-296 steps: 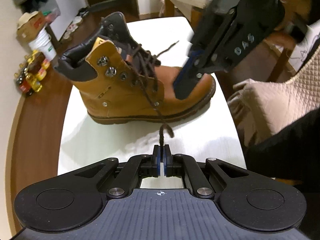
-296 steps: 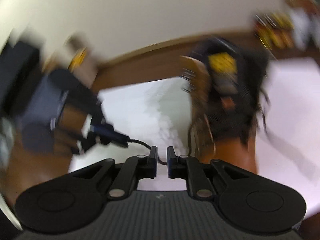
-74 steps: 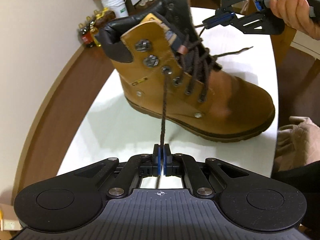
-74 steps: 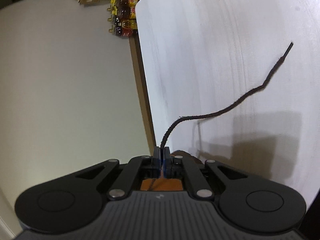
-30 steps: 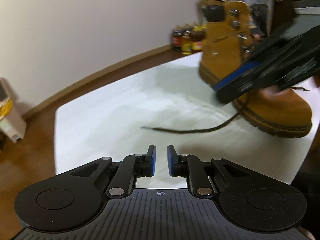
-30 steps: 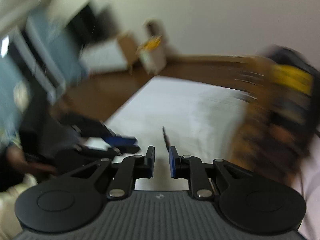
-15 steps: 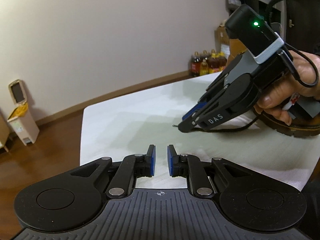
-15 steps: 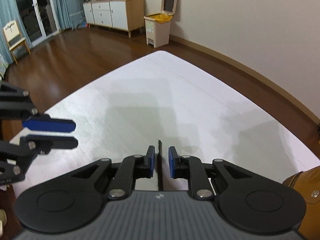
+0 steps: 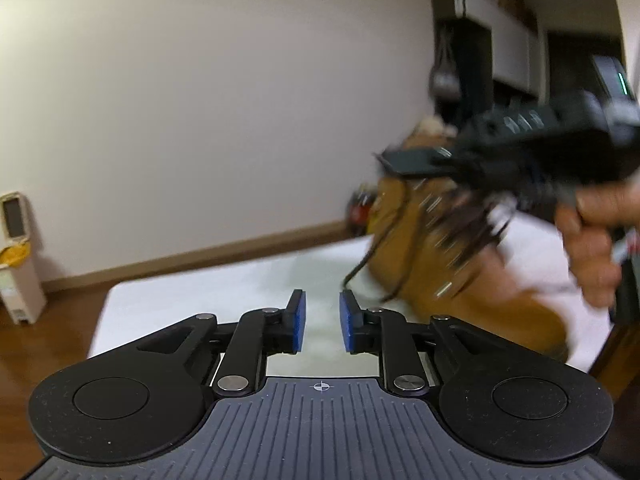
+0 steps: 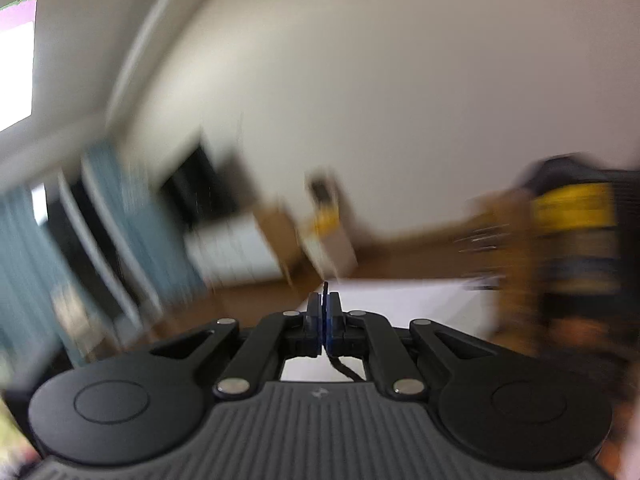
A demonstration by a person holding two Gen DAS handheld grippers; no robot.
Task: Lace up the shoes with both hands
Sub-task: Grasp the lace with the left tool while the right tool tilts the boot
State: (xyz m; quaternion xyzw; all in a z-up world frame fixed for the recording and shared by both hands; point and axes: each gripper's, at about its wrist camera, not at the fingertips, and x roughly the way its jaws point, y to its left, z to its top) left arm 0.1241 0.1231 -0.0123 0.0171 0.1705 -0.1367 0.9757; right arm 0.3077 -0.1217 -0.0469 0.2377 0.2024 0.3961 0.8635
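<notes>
A tan boot [image 9: 452, 276] with dark brown laces stands on the white table [image 9: 208, 292], right of centre in the left wrist view and blurred. My left gripper [image 9: 322, 322] is open and empty, low over the table, left of the boot. My right gripper [image 10: 324, 318] is shut on the dark lace end [image 10: 325, 289], whose tip sticks out above the pads. In the left wrist view the right gripper [image 9: 400, 160] is raised above the boot's collar, with the lace [image 9: 380, 240] hanging down from it. The boot [image 10: 568, 252] is a blur at the right of the right wrist view.
A white pedal bin [image 9: 16, 252] stands on the wood floor at the far left. Bottles [image 9: 360, 208] stand by the wall behind the boot. A dark doorway and shelving [image 9: 480, 64] are at the back right. The table's left edge [image 9: 100, 320] lies near my left gripper.
My right gripper has shut on the lace end and lifted it from the table to above the boot. My left gripper stays open and has turned toward the boot.
</notes>
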